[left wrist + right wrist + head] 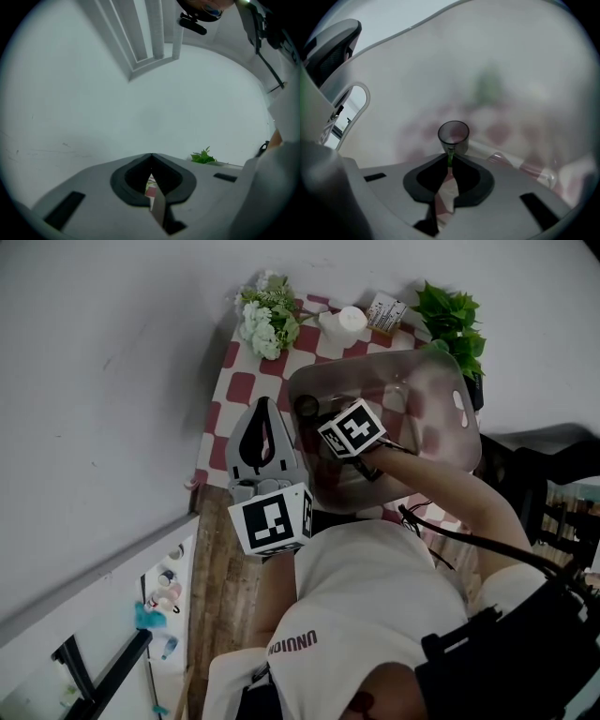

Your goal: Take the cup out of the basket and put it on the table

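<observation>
A small translucent grey cup (453, 135) is inside the clear plastic basket (417, 70). My right gripper (450, 158) is shut on a green tab at the cup's near side. In the head view the cup (307, 407) shows as a dark ring in the basket (441, 381), just left of my right gripper (319, 423), which reaches in steeply from above under its marker cube. My left gripper (265, 405) hangs outside the basket's left wall, jaws shut and holding nothing. In the left gripper view, that gripper (151, 158) points level at a bare wall.
The basket stands on a red-and-white checked cloth (242, 390). White flowers (265, 315), a white candle holder (345, 322), a small box (385, 312) and a green plant (453, 315) line the far edge. Bare wooden tabletop (220, 568) lies nearer me.
</observation>
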The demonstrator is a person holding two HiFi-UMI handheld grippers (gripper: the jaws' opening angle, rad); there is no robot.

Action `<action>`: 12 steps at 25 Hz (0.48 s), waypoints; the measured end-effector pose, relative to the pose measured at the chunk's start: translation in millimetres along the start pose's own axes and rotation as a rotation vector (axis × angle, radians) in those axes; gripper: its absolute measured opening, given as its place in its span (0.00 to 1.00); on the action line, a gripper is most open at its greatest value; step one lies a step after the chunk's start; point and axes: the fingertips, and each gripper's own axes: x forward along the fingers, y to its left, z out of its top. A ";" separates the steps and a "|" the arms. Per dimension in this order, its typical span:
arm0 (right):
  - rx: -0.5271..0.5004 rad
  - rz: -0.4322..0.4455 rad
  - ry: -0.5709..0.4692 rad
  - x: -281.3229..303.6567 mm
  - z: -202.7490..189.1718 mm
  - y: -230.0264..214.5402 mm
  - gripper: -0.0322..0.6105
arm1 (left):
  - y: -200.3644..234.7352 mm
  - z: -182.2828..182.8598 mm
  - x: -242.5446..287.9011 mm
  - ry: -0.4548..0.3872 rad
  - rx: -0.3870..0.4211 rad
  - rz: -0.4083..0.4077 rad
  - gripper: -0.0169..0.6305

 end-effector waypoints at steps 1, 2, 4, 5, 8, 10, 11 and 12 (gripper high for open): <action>-0.006 -0.003 -0.007 -2.0 1.2 0.3 0.12 | -0.7 0.3 0.0 -0.001 -0.001 -0.002 0.05; -0.013 -0.005 -0.014 -3.9 2.3 0.6 0.12 | -1.4 0.7 -0.1 -0.003 -0.003 -0.005 0.05; -0.029 -0.007 -0.029 -7.4 4.8 1.9 0.12 | -2.3 2.0 -0.3 -0.010 -0.003 -0.013 0.05; -0.040 -0.007 -0.038 -8.5 6.1 2.5 0.12 | -2.5 2.8 -0.4 -0.012 -0.002 -0.016 0.05; -0.059 -0.012 -0.064 -15.4 10.5 3.8 0.12 | -3.4 5.3 -0.3 -0.018 0.004 -0.022 0.05; -0.056 -0.016 -0.080 -21.2 12.7 5.6 0.12 | -4.0 6.8 -0.8 -0.020 0.007 -0.027 0.05; -0.056 -0.017 -0.087 -23.8 13.8 6.9 0.12 | -4.2 7.5 -1.2 -0.019 0.008 -0.030 0.05; -0.060 -0.019 -0.093 -26.4 15.0 8.1 0.12 | -4.5 8.2 -1.5 -0.018 0.009 -0.032 0.05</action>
